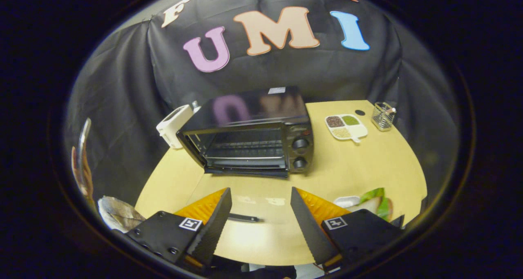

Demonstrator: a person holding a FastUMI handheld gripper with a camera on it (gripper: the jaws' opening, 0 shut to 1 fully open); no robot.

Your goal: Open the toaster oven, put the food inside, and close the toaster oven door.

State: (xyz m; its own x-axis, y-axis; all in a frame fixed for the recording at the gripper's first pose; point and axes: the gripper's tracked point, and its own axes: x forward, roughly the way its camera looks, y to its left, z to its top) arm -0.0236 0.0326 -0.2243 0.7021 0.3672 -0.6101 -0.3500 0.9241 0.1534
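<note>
Presently catalogued, from the claw (260,213) outward:

1. Claw: fingers spread wide apart, nothing between them, held above the near part of the bench (367,168). A small dark flat strip (243,218) lies on the bench in the gap between the fingers, nearer the left one; what it is cannot be told.

2. Toaster oven (250,138): black, standing on the bench well beyond the fingers, straight ahead. Its glass door appears shut; wire racks show through it. Two round knobs (300,152) sit one above the other on its right front panel. Bare bench lies between the fingers and the oven front.

3. White appliance (175,126): just beside the oven's left rear corner, at the far edge of the bench.

4. Divided dish (346,127): white, four compartments holding dark, green and pale contents, right of the oven and apart from it.

5. Clear holder (383,116): right of the divided dish, near the bench's far right edge, something thin standing in it.

6. Food (374,201): green and pale pieces beside a small white dish (346,200), on the bench just right of the right finger and partly hidden by it.

7. Crumpled pale item (116,213): off the bench, left of the left finger.
</note>
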